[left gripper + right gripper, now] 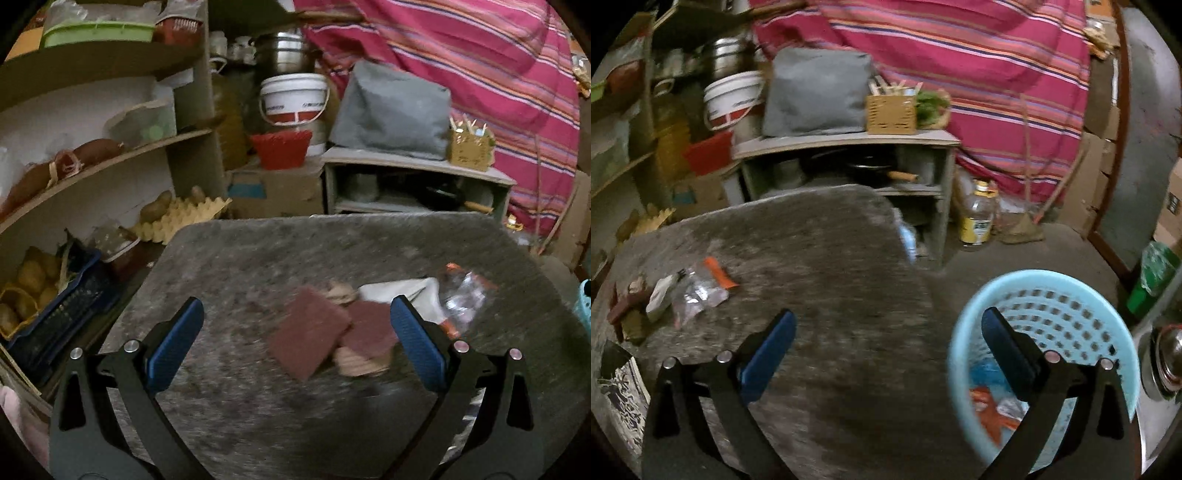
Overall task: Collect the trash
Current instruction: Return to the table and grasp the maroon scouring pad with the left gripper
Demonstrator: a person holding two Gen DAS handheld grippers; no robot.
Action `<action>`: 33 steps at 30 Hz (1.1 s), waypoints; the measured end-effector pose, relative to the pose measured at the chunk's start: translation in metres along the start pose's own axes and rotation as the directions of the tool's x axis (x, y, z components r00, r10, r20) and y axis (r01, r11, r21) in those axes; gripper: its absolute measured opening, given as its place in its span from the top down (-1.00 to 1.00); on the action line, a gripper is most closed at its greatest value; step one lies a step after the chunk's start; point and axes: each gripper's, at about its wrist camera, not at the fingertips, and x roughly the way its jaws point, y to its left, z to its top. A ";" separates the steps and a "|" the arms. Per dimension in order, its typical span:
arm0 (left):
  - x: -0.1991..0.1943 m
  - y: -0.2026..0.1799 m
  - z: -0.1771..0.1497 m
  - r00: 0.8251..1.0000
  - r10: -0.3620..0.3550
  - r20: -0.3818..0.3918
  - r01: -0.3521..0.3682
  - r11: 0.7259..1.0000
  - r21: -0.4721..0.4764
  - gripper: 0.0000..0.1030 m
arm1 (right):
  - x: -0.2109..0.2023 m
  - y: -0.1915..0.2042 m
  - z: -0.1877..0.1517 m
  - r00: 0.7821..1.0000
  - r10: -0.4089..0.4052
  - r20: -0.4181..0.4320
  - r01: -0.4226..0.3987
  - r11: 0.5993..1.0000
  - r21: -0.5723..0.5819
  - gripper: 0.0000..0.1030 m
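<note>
Cluttered storeroom, dim; curved board shelving (110,162) at far left carrying a pulp egg tray (184,218) and a blue crate of potatoes (55,295). Grey mottled stone-like tabletop (258,258), rounded corners, rough speckled finish. Left gripper (297,334): blue textured pads spread wide, holding nothing, hovering over the trash. Trash pile, centre-right on the tabletop: two flat maroon squares (306,336) overlapping tan corrugated scraps (364,363); white folded paper (399,290); crumpled clear plastic wrapper (463,299) with orange trim, print unreadable. Right gripper (888,341): jaws likewise spread, empty, straddling the table edge. Pale blue perforated plastic basket (1071,295) on the floor beside the table, holding orange and blue wrappers (990,402). Behind: white lidded bucket (293,96), lettering blurred; striped magenta cloth (480,74).
</note>
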 end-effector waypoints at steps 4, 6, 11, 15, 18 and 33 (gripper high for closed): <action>0.012 0.017 -0.006 1.000 0.024 -0.012 -0.024 1.000 0.008 -0.90 | 0.008 0.030 0.002 1.000 0.027 0.001 -0.027 0.999 -0.028 -0.91; 0.018 0.025 -0.010 0.999 0.033 -0.026 -0.033 0.999 0.003 -0.90 | 0.012 0.041 0.002 0.999 0.040 -0.003 -0.040 0.998 -0.040 -0.91; 0.032 0.037 -0.016 0.998 0.040 -0.056 -0.040 0.999 0.007 -0.90 | 0.020 0.066 0.001 0.999 0.051 -0.016 -0.052 0.996 -0.078 -0.91; 0.037 0.043 -0.017 0.997 0.037 -0.063 -0.037 0.999 -0.002 -0.90 | 0.027 0.076 -0.001 0.999 0.039 -0.028 -0.041 0.993 -0.107 -0.91; 0.040 0.044 -0.015 0.997 0.033 -0.064 -0.034 0.999 -0.006 -0.90 | 0.031 0.078 -0.002 0.999 0.032 -0.037 -0.036 0.993 -0.112 -0.91; 0.065 0.012 -0.003 0.992 -0.085 -0.090 0.084 0.996 -0.017 -0.90 | 0.044 0.091 -0.006 0.998 0.018 -0.054 -0.026 0.987 -0.161 -0.91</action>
